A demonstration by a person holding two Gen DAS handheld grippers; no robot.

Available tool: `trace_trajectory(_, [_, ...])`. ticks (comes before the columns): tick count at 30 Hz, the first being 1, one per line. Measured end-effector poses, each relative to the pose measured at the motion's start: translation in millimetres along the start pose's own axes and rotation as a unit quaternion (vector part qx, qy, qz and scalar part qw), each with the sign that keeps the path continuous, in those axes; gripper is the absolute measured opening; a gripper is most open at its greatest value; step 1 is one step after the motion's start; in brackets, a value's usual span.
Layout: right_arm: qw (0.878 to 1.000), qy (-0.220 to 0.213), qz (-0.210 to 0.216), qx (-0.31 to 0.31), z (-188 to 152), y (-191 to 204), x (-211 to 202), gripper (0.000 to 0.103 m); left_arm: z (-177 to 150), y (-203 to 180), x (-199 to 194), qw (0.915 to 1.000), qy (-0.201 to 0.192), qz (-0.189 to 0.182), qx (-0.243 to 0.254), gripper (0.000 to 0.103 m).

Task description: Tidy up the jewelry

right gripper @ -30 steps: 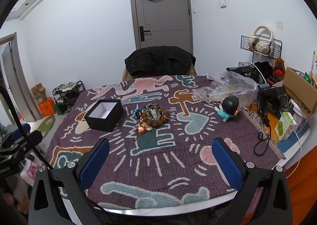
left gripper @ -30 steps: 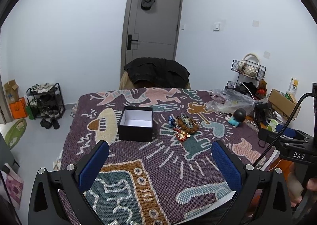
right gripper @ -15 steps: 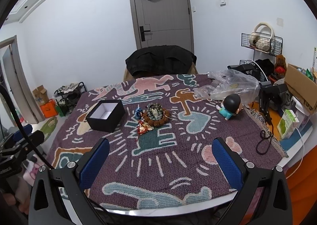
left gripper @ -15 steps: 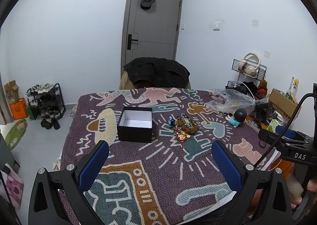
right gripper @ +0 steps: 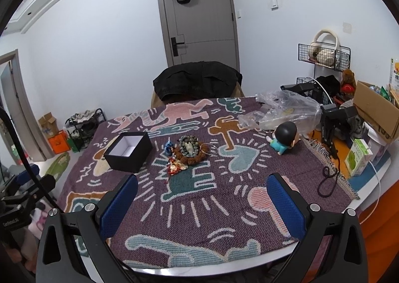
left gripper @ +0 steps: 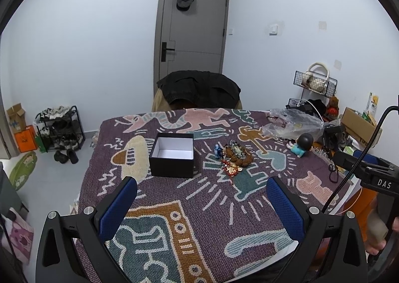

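Observation:
A pile of jewelry [left gripper: 234, 157] lies mid-table on the patterned cloth: brown bead bracelets, a small blue piece and red-gold trinkets. It also shows in the right wrist view [right gripper: 187, 154]. A black box [left gripper: 172, 155] with a white inside stands open to its left, also in the right wrist view [right gripper: 128, 151]. My left gripper [left gripper: 201, 204] is open and empty, well short of the box and pile. My right gripper [right gripper: 202, 204] is open and empty, near the table's front edge.
A doll with a black head [right gripper: 284, 138] and a clear plastic bag [right gripper: 281, 109] lie at the right of the table. A chair with a black jacket [right gripper: 197, 82] stands behind the table. A black cord [right gripper: 328, 179] lies at the right edge.
Both grippers have shifted slightly; the table items sit a touch lower and nearer in view. Nothing on the table has moved.

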State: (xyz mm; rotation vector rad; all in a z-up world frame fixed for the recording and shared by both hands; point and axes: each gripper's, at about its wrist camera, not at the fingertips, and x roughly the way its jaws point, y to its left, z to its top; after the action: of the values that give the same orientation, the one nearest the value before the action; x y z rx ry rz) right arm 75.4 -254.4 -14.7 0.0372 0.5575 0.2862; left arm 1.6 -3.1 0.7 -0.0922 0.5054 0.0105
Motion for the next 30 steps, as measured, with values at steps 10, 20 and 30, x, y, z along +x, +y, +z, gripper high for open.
trace_trajectory(10, [1.000, -0.001, -0.004, 0.002, 3, -4, 1, 0.103, 2, 3, 2, 1.0000, 0.001, 0.007, 0.001, 0.103])
trace_trajectory(20, [1.000, -0.003, -0.003, -0.007, 3, -1, 1, 0.103, 0, 10, 5, 0.9999, 0.005, 0.014, -0.005, 0.103])
trace_trajectory(30, [1.000, -0.009, 0.002, -0.010, 14, -2, 15, 0.103, 7, 19, 32, 0.9995, 0.026, 0.009, -0.017, 0.103])
